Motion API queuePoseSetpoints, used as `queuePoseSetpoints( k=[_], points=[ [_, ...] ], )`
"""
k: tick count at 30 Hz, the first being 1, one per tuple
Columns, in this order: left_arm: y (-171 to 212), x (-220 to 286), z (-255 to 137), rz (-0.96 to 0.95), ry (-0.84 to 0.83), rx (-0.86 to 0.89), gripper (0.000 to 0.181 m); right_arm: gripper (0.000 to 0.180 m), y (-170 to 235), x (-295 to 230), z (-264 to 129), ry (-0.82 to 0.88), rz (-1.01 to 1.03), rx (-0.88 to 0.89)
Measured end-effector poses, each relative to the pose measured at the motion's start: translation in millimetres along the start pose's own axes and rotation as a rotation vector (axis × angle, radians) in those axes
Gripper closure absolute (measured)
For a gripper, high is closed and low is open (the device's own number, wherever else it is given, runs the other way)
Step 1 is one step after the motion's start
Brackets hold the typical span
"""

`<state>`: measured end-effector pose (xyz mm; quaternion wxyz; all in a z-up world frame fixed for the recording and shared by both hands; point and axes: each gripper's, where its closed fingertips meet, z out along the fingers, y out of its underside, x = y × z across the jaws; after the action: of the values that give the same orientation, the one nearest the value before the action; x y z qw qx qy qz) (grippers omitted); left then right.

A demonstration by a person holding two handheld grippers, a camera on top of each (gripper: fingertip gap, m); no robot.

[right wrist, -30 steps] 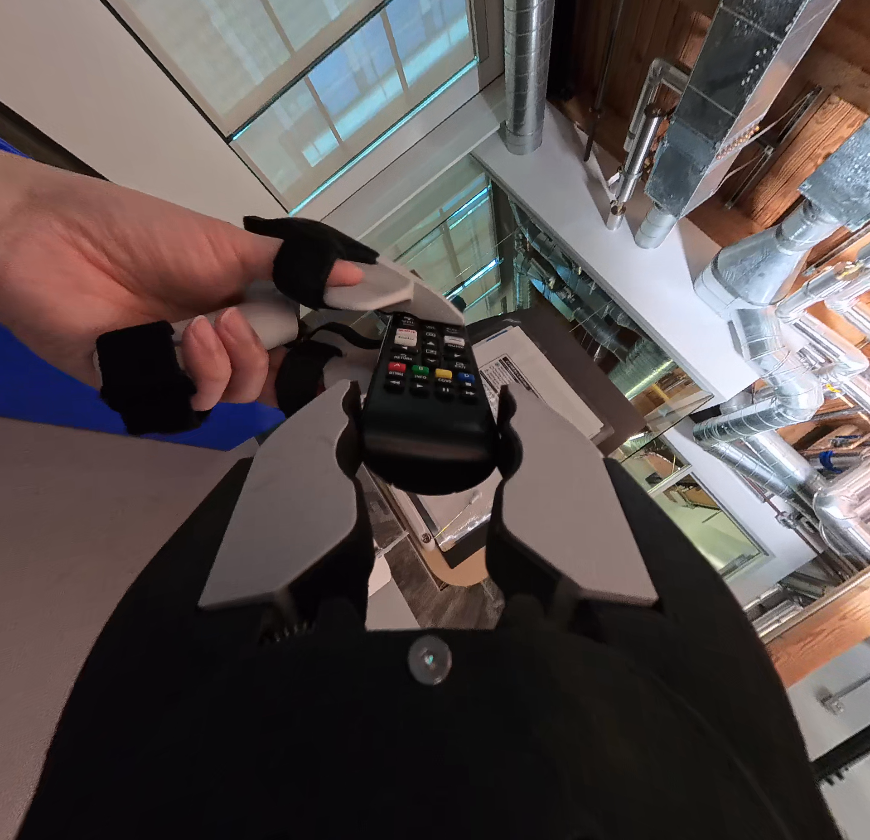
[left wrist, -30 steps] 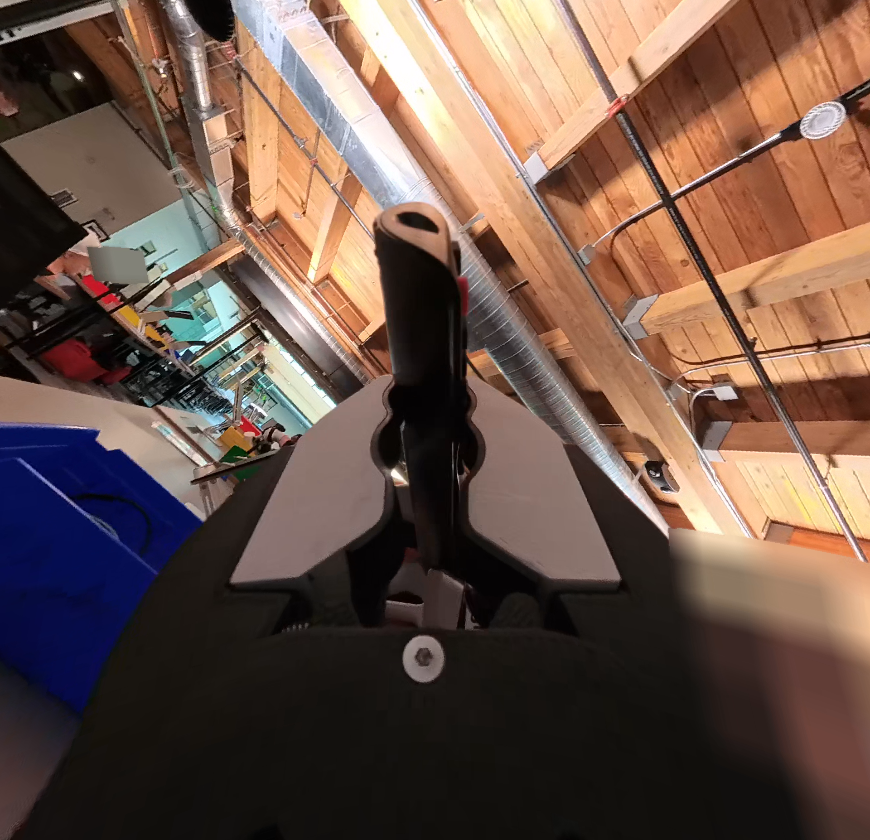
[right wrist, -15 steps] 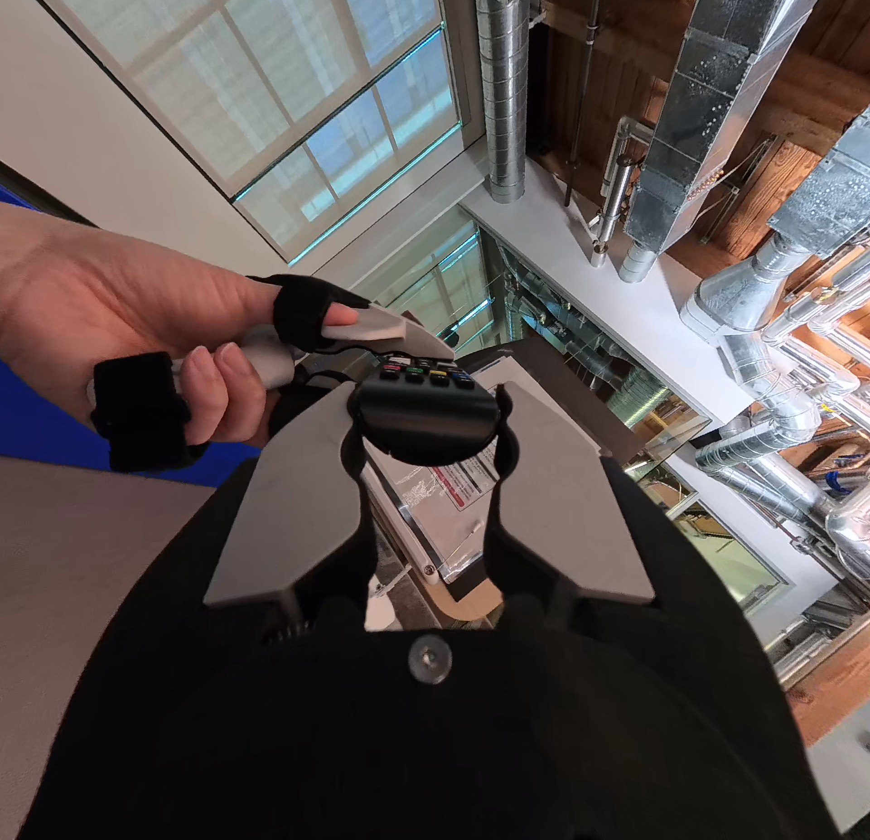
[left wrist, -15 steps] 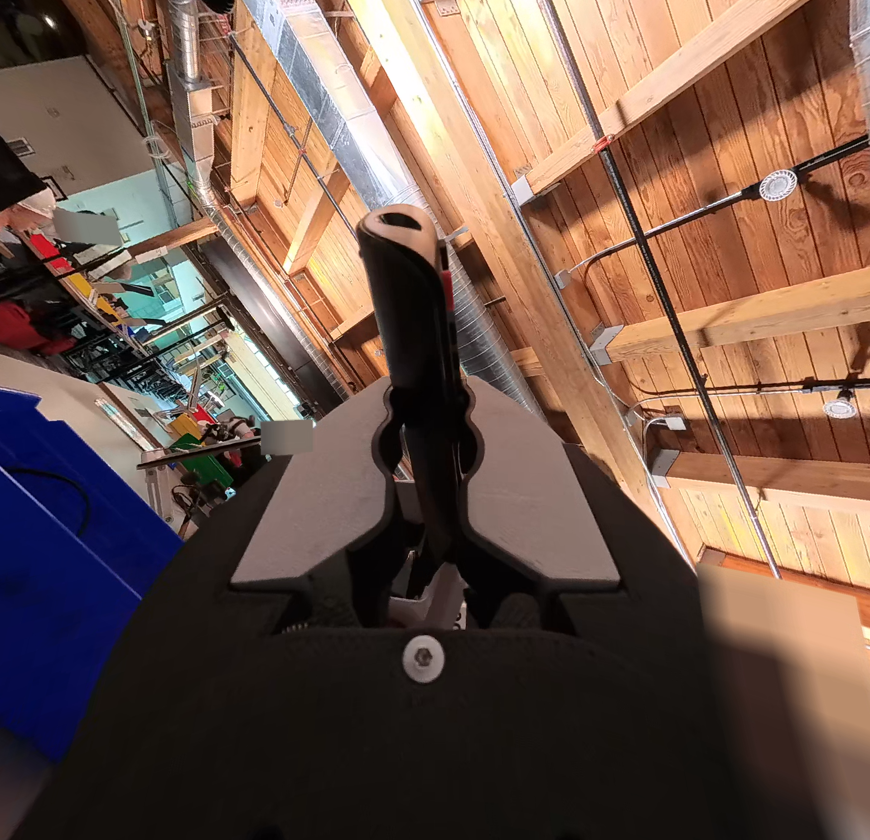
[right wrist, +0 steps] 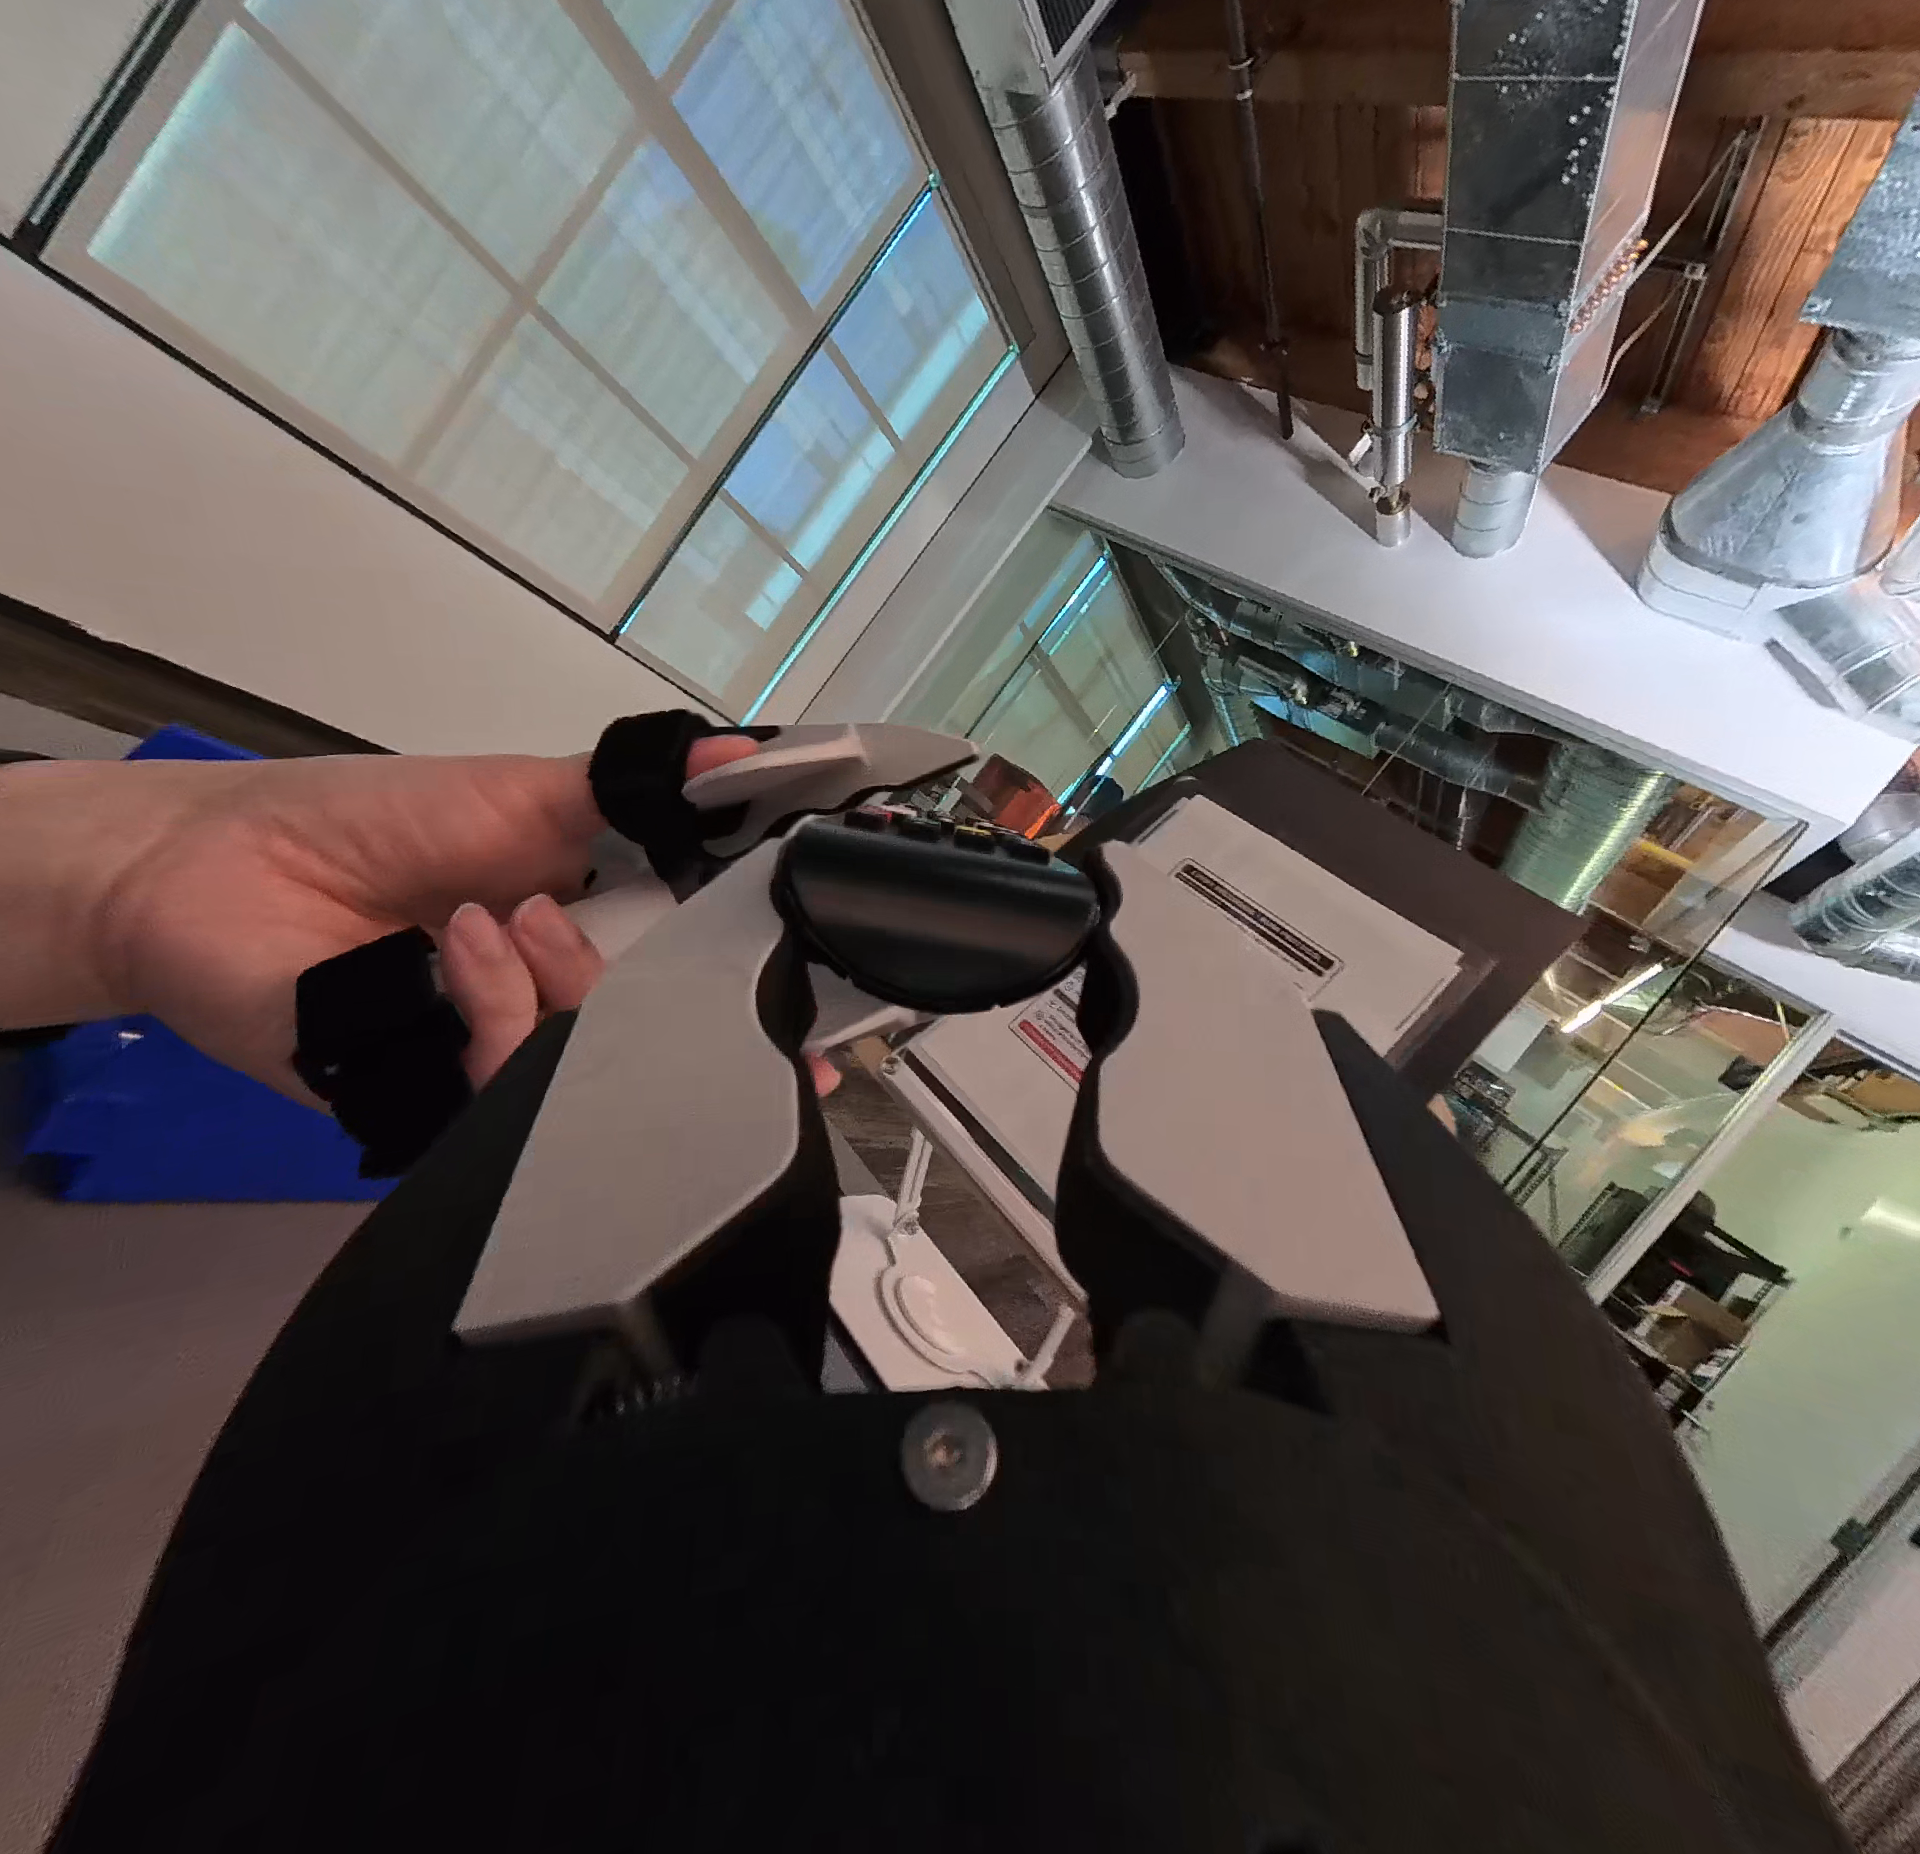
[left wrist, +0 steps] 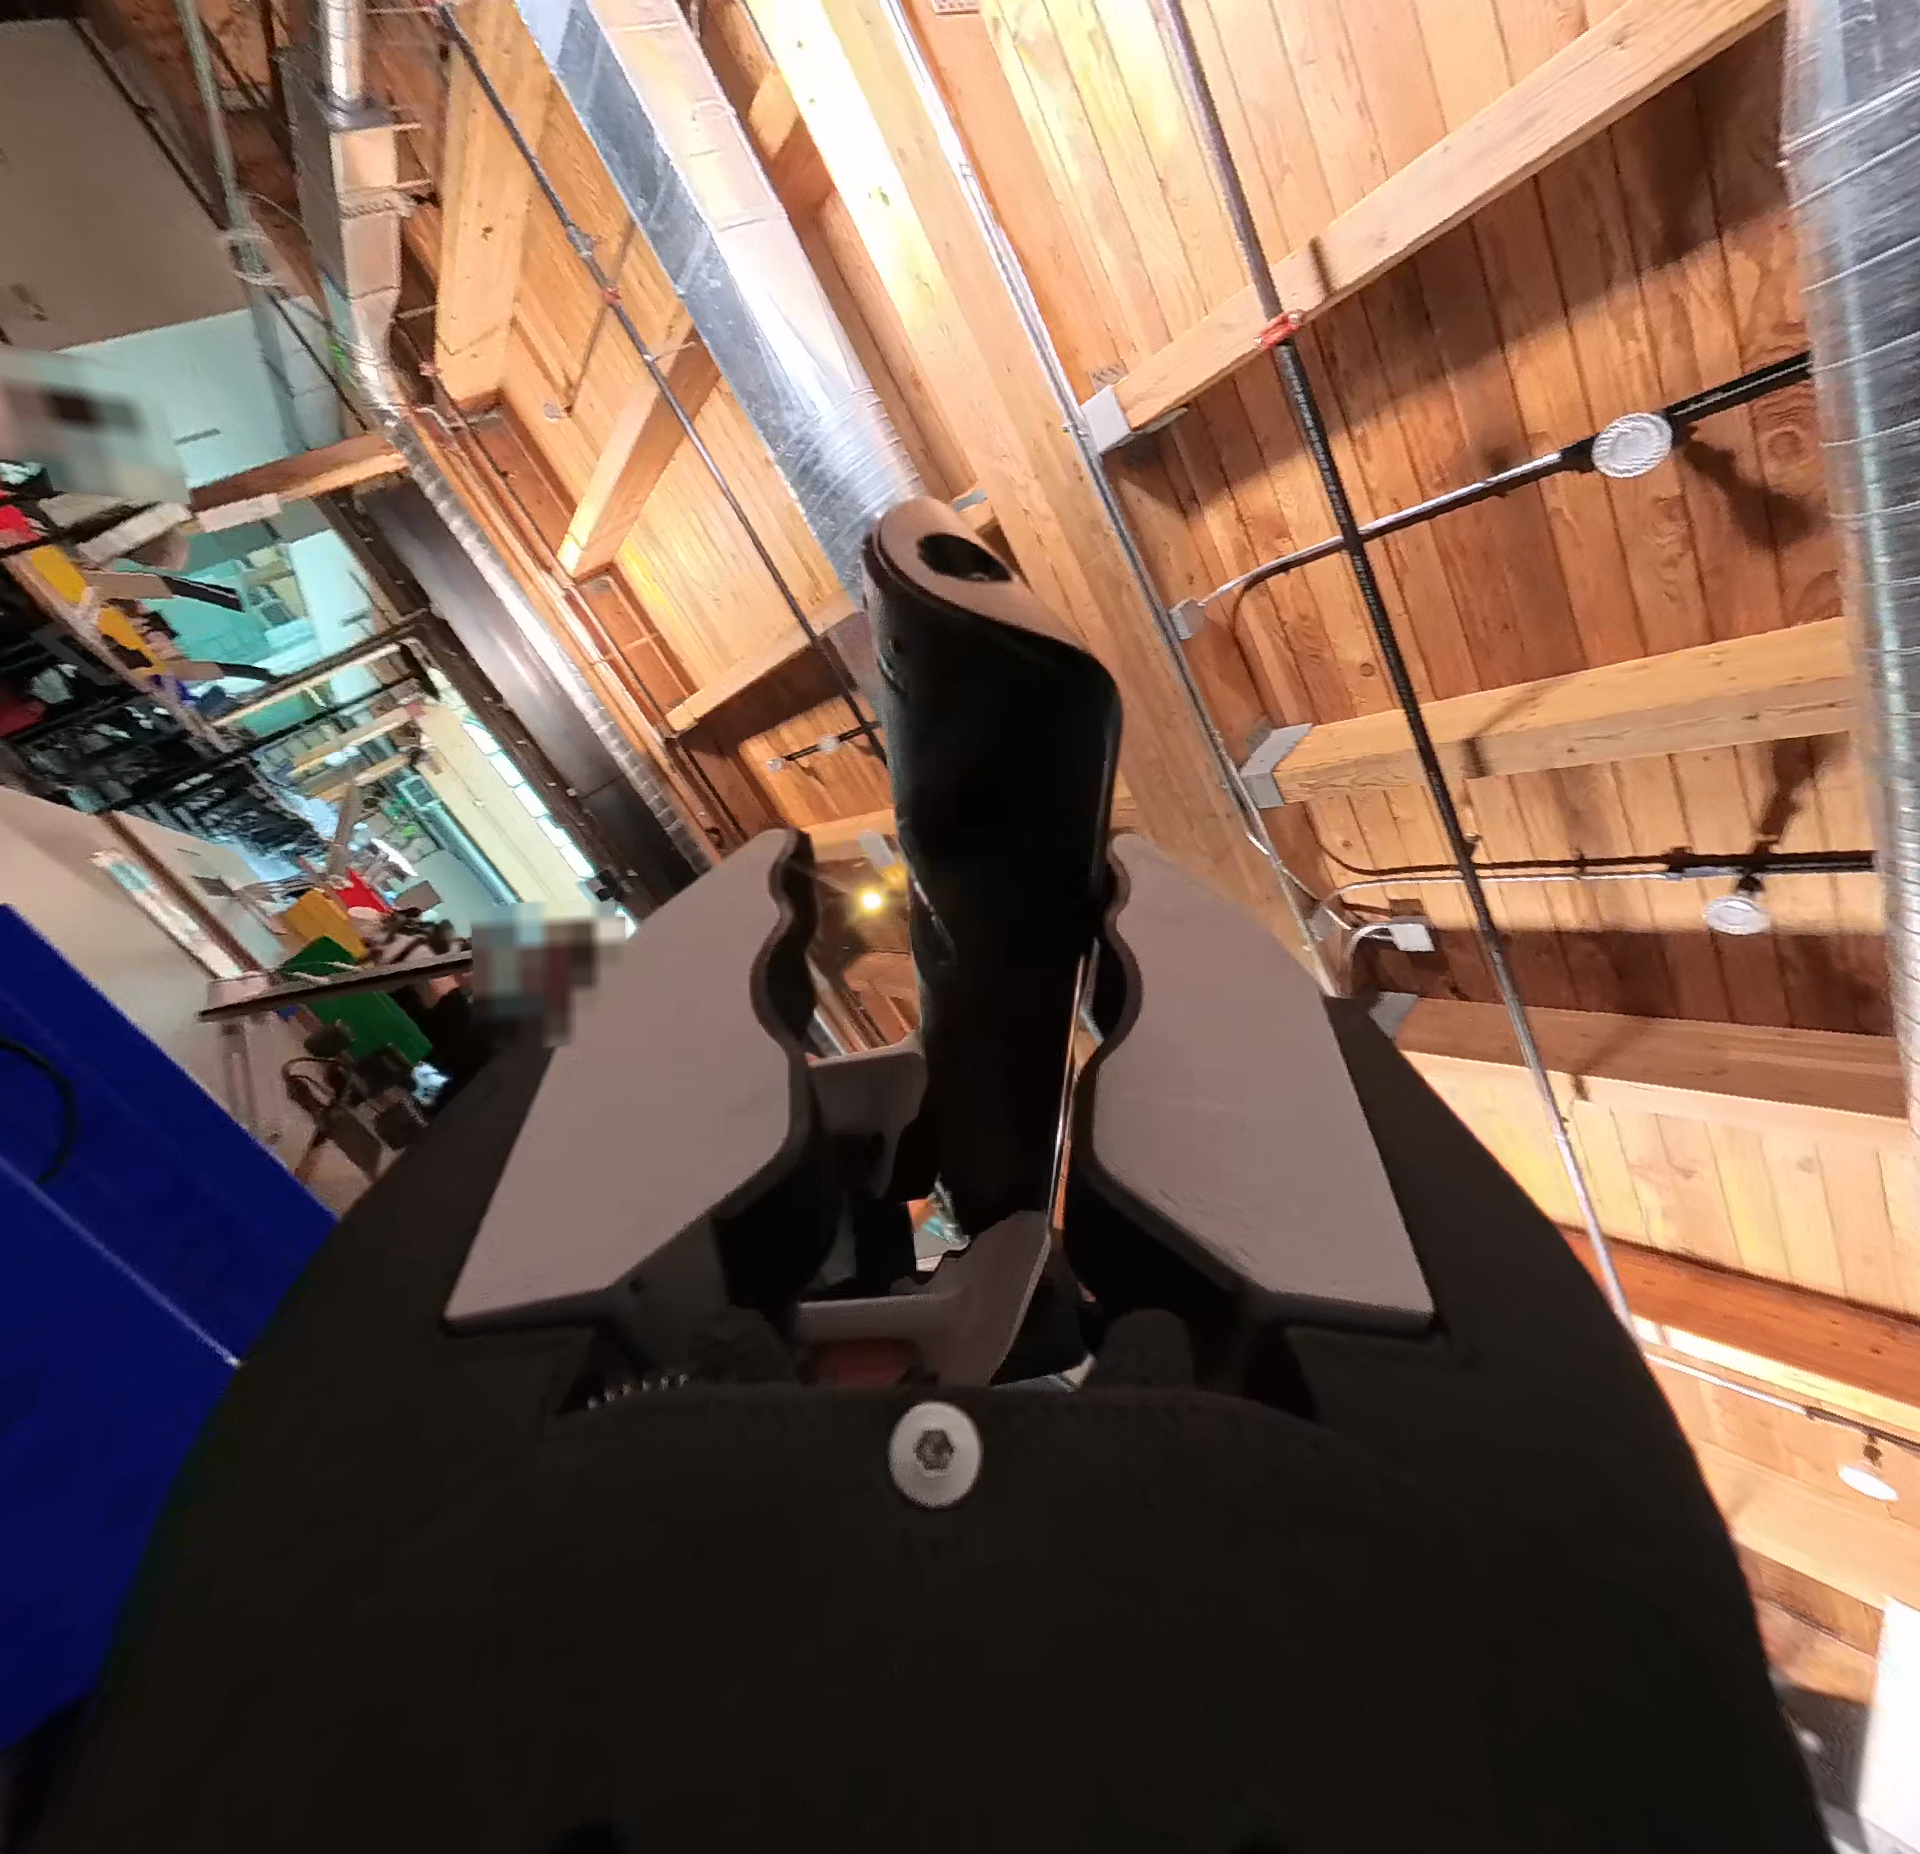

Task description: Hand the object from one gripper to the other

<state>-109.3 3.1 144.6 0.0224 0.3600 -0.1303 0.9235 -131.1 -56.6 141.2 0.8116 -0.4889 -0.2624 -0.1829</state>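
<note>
The object is a black remote control (left wrist: pixel 997 724). In the left wrist view it stands upright between my left gripper's (left wrist: pixel 951 869) fingers, touching the right finger with a clear gap to the left one; the left gripper is open. In the right wrist view my right gripper (right wrist: pixel 940 869) is shut on the rounded end of the remote (right wrist: pixel 935 921), which points away, with its coloured buttons just visible. The left gripper's grey fingers (right wrist: pixel 831 755) sit beyond it, spread above and below the remote and held by a hand (right wrist: pixel 312 869).
A blue bin (left wrist: pixel 104 1181) sits at the lower left; it also shows in the right wrist view (right wrist: pixel 156 1108) on a grey table (right wrist: pixel 156 1441). Both cameras tilt up at a wooden ceiling (left wrist: pixel 1455 454), metal ducts (right wrist: pixel 1091 246) and windows. Tip to tip, the grippers are about 7 cm apart.
My left gripper has opened off the remote, which it was clamping before. My right gripper has stayed shut on the remote's end, and the remote now points more end-on in the right view.
</note>
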Motion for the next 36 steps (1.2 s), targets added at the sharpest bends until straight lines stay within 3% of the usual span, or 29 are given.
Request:
queuePoseSetpoints(
  k=[1,4,8,17,22,26,31,36],
  points=[
    [-2.9,-2.0,-1.3,0.016,-0.015,0.013,0.127,0.129,0.4,2.9,-0.9,0.010,-0.012,-0.002],
    [-19.6,-8.4,-8.8,0.078,-0.073,0.065,0.115,0.129,2.8,13.5,-3.1,0.050,-0.067,-0.030],
    [-47.6,-0.9,-21.4,0.230,-0.108,0.096,0.117,0.129,13.0,31.4,-5.1,0.112,-0.068,-0.103],
    [-38.1,16.5,-19.5,1.109,-0.351,-0.215,0.134,0.129,27.3,54.1,-8.8,0.213,-0.125,-0.248],
    [-32.6,14.3,-24.6,1.658,-0.557,-0.410,0.131,0.129,27.4,49.5,-6.7,0.212,-0.158,-0.275],
    [-27.9,12.6,-25.5,2.121,-0.690,-0.447,0.134,0.129,27.5,46.0,-5.3,0.213,-0.159,-0.287],
    [-5.5,-8.4,-17.3,2.406,-0.749,-0.538,0.132,0.129,23.5,39.9,-3.6,0.201,-0.154,-0.286],
    [20.9,-1.2,-4.4,2.712,-0.664,-0.448,0.139,0.129,17.4,30.5,-0.9,0.171,-0.123,-0.279]
  ],
)
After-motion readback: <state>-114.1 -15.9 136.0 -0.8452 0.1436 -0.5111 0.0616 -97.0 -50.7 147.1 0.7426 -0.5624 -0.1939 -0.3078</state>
